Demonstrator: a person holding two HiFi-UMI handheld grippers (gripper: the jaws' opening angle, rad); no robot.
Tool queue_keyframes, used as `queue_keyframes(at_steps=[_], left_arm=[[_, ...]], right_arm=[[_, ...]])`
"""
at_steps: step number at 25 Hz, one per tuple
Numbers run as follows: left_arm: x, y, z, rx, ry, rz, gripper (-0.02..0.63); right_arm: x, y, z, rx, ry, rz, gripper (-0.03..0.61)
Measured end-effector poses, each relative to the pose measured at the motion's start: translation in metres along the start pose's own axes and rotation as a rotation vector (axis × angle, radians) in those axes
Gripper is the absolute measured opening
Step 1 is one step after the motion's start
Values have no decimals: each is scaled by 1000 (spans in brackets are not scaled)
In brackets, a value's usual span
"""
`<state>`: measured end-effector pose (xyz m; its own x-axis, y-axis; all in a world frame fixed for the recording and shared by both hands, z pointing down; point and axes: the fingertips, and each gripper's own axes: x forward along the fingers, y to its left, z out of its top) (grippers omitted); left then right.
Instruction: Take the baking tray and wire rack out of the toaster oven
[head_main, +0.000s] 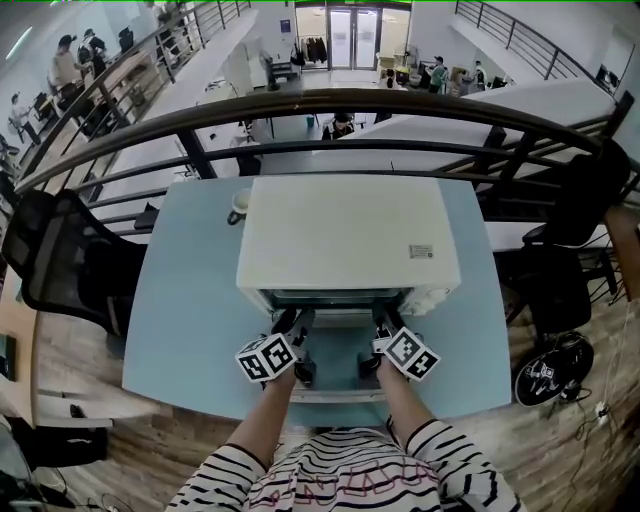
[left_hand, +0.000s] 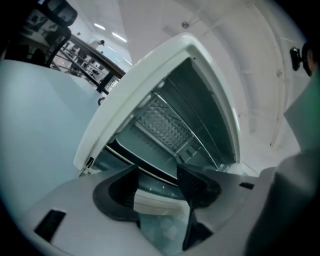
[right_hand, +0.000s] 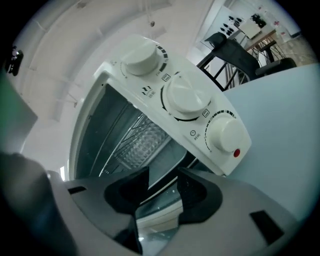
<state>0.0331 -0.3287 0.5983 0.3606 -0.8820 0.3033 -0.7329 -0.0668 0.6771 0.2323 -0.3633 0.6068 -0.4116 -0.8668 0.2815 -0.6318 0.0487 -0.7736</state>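
Note:
A white toaster oven (head_main: 350, 240) stands on the light blue table (head_main: 185, 320) with its glass door (head_main: 335, 385) folded down toward me. Inside, the grey baking tray (left_hand: 131, 141) lies low, and the thin wire rack (left_hand: 192, 134) runs above it. The right gripper view shows the same tray (right_hand: 162, 167) and rack (right_hand: 117, 145). My left gripper (left_hand: 157, 172) hovers over the door at the opening's left, jaws apart. My right gripper (right_hand: 164, 175) hovers at the opening's right, jaws apart too. In each gap a white bar of the door shows, untouched by the pads.
Three white knobs (right_hand: 185, 97) line the oven's right front panel. A cup (head_main: 240, 203) sits on the table at the oven's back left corner. A black railing (head_main: 330, 100) curves behind the table, and a dark chair (head_main: 60, 260) stands to its left.

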Motion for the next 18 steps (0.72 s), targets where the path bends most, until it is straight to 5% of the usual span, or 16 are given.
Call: queue_keyframes(at_steps=[12,18], left_arm=[[36,28,18,-357,-135,31,230],[43,47,26,-492,-190,32,229]], right_arm=[[38,-17,12,331,-124,13,175],[55,-19,8,360,-102,3,139]])
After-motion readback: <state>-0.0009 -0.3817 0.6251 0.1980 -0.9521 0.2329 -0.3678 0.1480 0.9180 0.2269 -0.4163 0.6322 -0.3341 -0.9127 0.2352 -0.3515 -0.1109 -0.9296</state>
